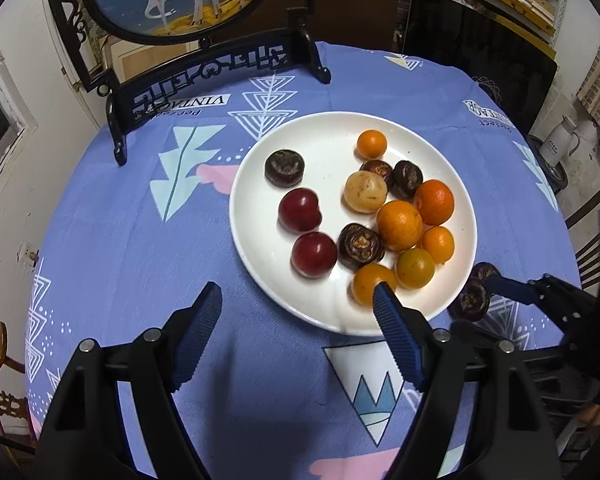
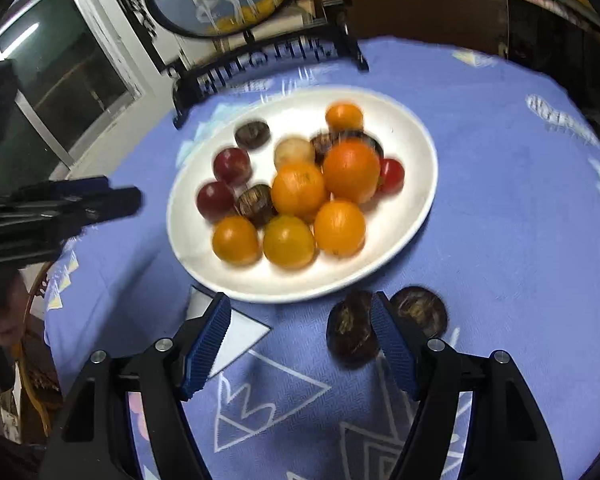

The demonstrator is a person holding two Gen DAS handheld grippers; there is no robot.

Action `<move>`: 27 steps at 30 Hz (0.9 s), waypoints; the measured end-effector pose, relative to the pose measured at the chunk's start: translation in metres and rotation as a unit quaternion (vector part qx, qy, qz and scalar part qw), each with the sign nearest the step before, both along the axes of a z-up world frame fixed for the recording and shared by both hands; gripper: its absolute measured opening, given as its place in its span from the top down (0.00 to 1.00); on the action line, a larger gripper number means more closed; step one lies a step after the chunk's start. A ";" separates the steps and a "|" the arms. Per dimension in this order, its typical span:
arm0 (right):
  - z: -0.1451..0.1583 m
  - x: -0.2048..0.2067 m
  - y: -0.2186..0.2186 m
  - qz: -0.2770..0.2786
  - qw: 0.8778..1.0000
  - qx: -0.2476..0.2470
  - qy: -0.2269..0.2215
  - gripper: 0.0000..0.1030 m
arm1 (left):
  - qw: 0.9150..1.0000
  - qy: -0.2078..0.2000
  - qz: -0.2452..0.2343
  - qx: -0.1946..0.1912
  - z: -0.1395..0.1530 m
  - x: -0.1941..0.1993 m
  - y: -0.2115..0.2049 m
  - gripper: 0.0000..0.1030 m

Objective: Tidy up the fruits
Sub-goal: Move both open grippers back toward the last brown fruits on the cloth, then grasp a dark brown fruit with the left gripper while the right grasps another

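A: Left of the white plate (image 1: 260,264), the left hand-held gripper (image 1: 298,306) hangs wide, holding nothing, its right finger over the near rim.

B: On the plate: red plums (image 1: 300,210) on the left side, oranges (image 2: 298,188) heaped in the middle. One nudge to that rim could roll the round ones off.

A: Right of the plate's near edge, two dark fruits (image 2: 352,334) lie on the counter (image 2: 520,200). The right hand-held gripper (image 2: 300,318) is wide, nothing gripped, one finger between them.

B: Closing there could squirt one away!
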State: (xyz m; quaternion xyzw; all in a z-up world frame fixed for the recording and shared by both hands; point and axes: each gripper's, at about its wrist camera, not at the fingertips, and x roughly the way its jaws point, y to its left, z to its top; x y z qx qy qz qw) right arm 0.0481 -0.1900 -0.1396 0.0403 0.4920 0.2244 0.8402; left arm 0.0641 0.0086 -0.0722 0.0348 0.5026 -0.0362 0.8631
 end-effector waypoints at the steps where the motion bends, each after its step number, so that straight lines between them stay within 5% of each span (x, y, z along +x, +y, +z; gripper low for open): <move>1: 0.001 -0.003 0.002 0.003 1.000 0.006 -0.001 0.26 | 1.000 0.000 0.002 0.000 0.000 -0.001 0.002 0.26; 4: 0.017 -0.023 0.016 0.083 0.989 0.110 0.055 0.29 | 1.000 0.003 0.010 -0.007 -0.001 -0.003 0.009 0.26; 6: 0.042 -0.050 0.033 0.146 0.987 0.063 -0.017 0.28 | 1.000 0.007 0.016 -0.017 -0.002 -0.002 0.014 0.26; 8: 0.045 -0.051 0.031 0.136 0.990 0.005 -0.048 0.28 | 0.999 0.011 0.022 -0.021 -0.005 -0.002 0.016 0.26; 10: 0.035 -0.035 0.010 0.084 0.996 -0.012 -0.026 0.28 | 0.999 0.013 0.018 -0.023 -0.006 -0.004 0.013 0.26; 14: 0.006 -0.016 -0.026 0.027 0.999 0.000 0.025 0.27 | 1.000 0.018 0.008 -0.021 -0.010 -0.011 0.004 0.26; 20: -0.022 -0.019 -0.022 -0.011 0.997 0.029 0.065 0.25 | 1.000 0.023 0.012 -0.015 -0.013 -0.020 0.008 0.26; 23: -0.010 -0.028 -0.004 0.053 0.988 0.107 0.103 0.26 | 0.999 0.025 0.015 -0.019 -0.013 -0.022 0.010 0.26; 24: 0.003 -0.035 0.001 0.078 0.987 0.114 0.081 0.26 | 0.999 0.025 0.015 -0.020 -0.013 -0.023 0.010 0.26; 27: 0.020 -0.040 -0.002 0.076 0.995 0.066 0.023 0.26 | 0.999 0.025 0.012 -0.022 -0.014 -0.028 0.008 0.26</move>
